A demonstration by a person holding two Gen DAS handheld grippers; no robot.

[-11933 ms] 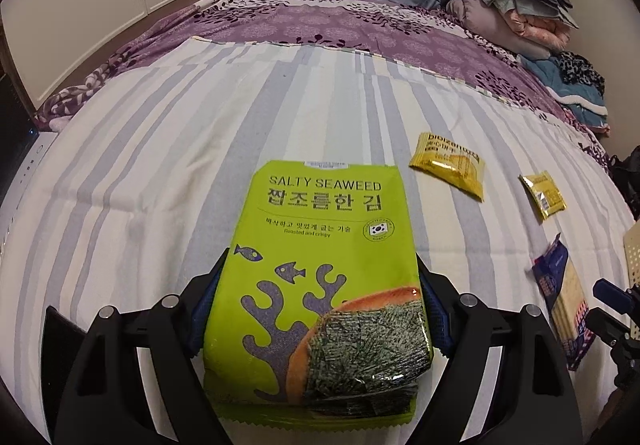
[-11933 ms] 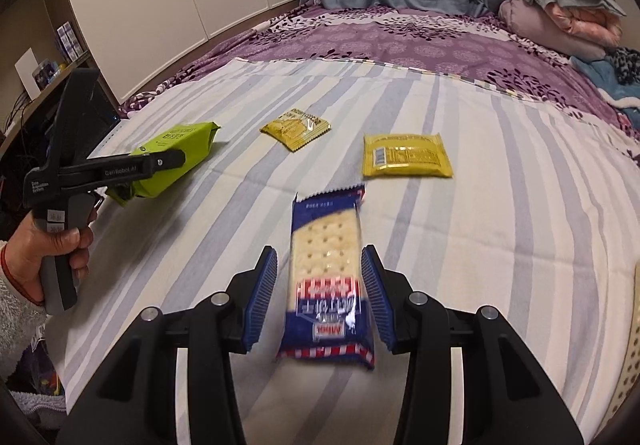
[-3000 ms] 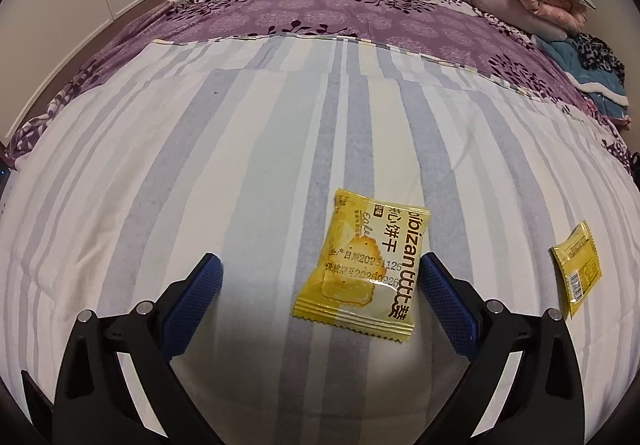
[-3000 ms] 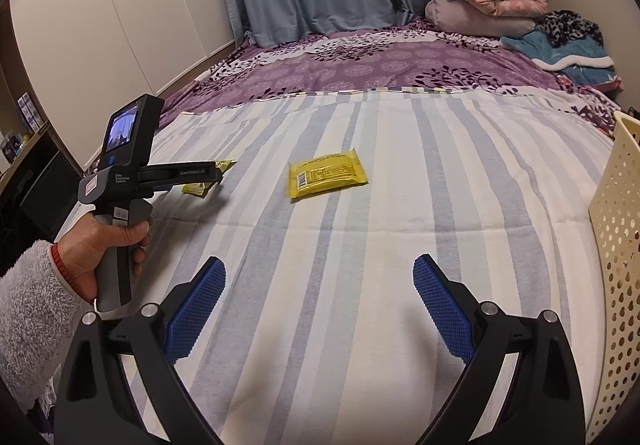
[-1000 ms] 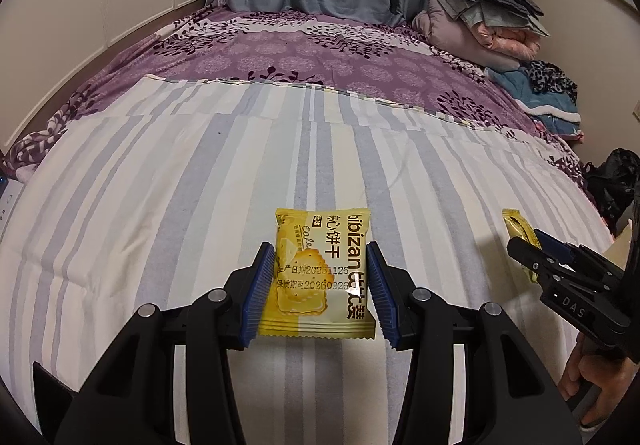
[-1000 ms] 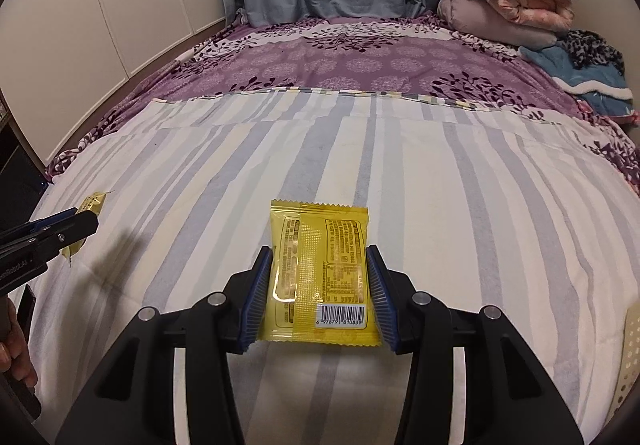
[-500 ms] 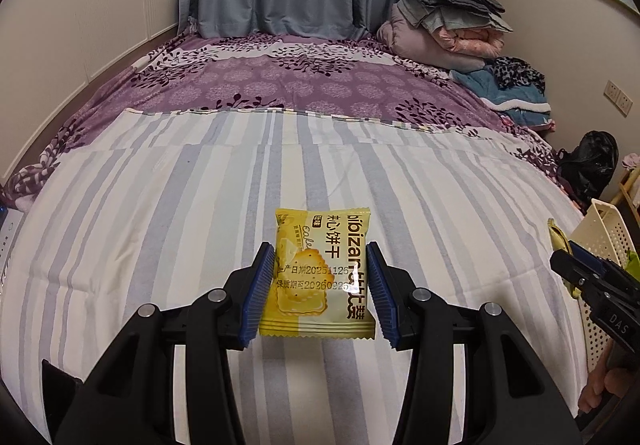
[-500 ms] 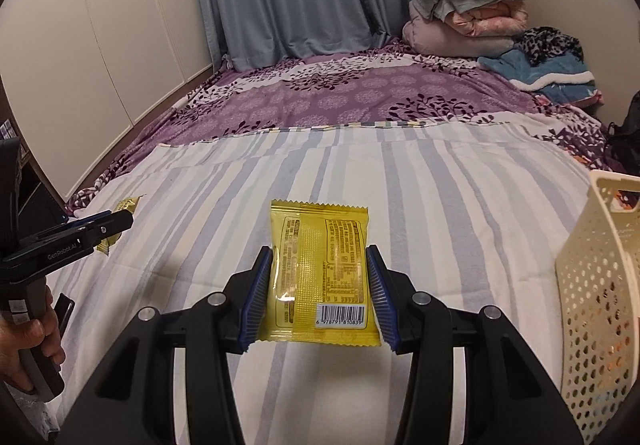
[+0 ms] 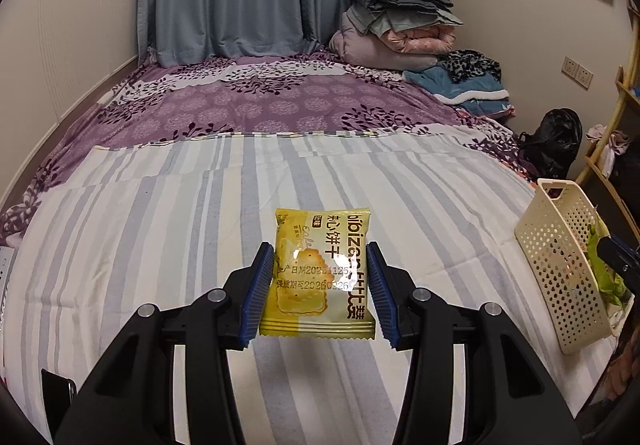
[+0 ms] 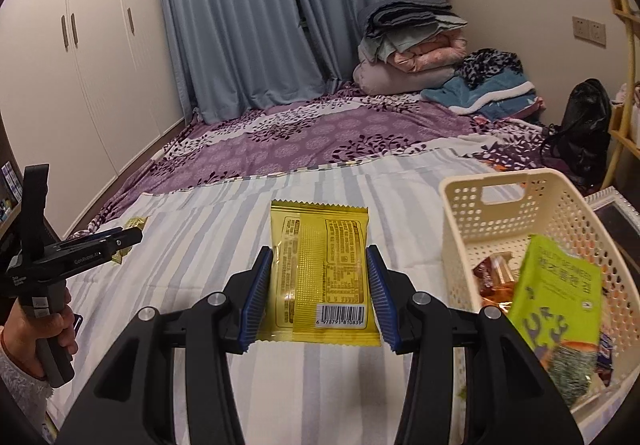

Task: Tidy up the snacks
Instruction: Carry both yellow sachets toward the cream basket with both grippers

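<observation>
Both grippers, left (image 9: 320, 287) and right (image 10: 320, 297), clamp yellow snack packets (image 9: 318, 273) (image 10: 322, 273) above your striped bed (image 9: 160, 245), and either slick pouch may slip before clearing the basket (image 10: 504, 189) rim at the bed's right edge.

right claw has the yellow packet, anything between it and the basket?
Nothing visible. The right claw grips the yellow packet; the cream basket sits just right of it, open-topped. The seaweed pack and other snacks inside leave room at the near-left side.
</observation>
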